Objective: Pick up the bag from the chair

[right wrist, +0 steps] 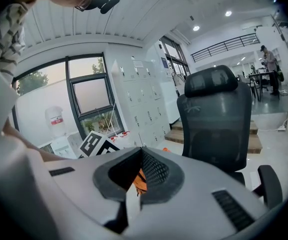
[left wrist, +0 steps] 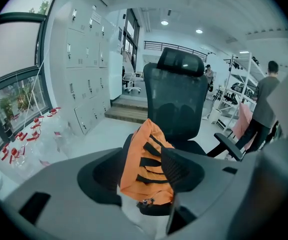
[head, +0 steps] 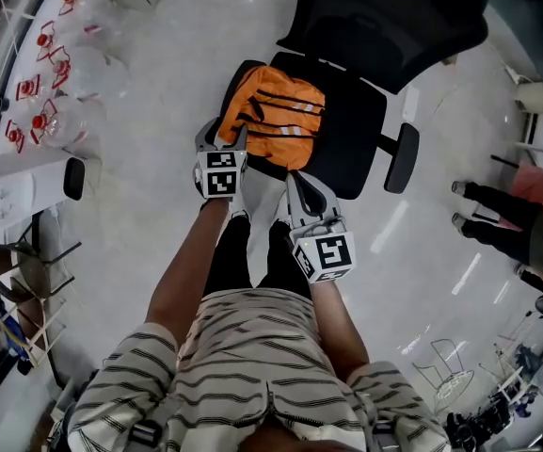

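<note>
An orange bag (head: 276, 116) with black and grey straps lies on the seat of a black office chair (head: 356, 130). My left gripper (head: 226, 139) is at the bag's near left edge, jaws open. In the left gripper view the bag (left wrist: 146, 166) shows through the gap of the left gripper (left wrist: 140, 156), in front of the chair's backrest (left wrist: 176, 104). My right gripper (head: 299, 185) hangs just short of the seat's front edge, jaws together and empty. In the right gripper view, a sliver of the bag (right wrist: 140, 180) shows below the tips of the right gripper (right wrist: 141, 151); the chair (right wrist: 216, 119) stands beyond.
Clear bottles with red labels (head: 55, 83) lie on the floor at the left, beside a white box (head: 17, 191). A person's legs (head: 497, 224) stand to the right. The chair's armrest (head: 401, 158) juts out on the right. Grey lockers (left wrist: 84, 74) line the left wall.
</note>
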A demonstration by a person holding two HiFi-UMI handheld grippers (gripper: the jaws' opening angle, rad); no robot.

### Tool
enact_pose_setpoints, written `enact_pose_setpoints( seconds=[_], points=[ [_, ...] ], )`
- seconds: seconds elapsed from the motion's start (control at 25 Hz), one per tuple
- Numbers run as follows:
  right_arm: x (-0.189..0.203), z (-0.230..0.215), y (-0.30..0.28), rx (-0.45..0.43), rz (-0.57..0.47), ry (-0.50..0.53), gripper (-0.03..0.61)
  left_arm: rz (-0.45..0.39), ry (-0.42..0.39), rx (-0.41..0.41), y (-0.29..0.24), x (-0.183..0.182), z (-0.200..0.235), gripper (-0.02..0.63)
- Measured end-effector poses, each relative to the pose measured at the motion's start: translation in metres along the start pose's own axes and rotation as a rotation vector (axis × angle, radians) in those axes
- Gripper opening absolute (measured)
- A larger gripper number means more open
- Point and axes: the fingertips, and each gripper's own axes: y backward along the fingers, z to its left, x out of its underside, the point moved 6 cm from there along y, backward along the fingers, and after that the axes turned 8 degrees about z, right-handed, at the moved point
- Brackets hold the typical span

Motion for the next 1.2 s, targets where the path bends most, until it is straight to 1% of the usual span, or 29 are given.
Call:
enact_pose_setpoints(
  seconds=[0.16, 0.32, 0.48, 0.84, 1.04, 1.2],
  points=[
    [0.002, -0.001, -0.002, 0.004, 0.007, -0.006, 0.018, 0.014, -0.005, 0.006, -0.013, 0.001, 0.005, 0.242],
    [0.005, -0.002, -0.005, 0.005, 0.017, -0.011, 0.018, 0.054, -0.004, 0.019, -0.023, 0.005, 0.008, 0.247],
    [0.007, -0.002, -0.006, 0.008, 0.026, -0.015, 0.018, 0.078, 0.003, 0.031, -0.033, 0.009, 0.013, 0.250],
    [0.010, -0.003, -0.012, 0.014, 0.041, -0.020, 0.018, 0.155, -0.006, 0.071, -0.059, 0.016, 0.021, 0.259],
    [0.013, -0.005, -0.013, 0.023, 0.049, -0.029, 0.018, 0.187, 0.003, 0.091, -0.070, 0.021, 0.023, 0.261],
    [0.016, -0.007, -0.013, 0.030, 0.055, -0.034, 0.018, 0.199, 0.027, 0.107, -0.075, 0.024, 0.022, 0.259]
  ],
)
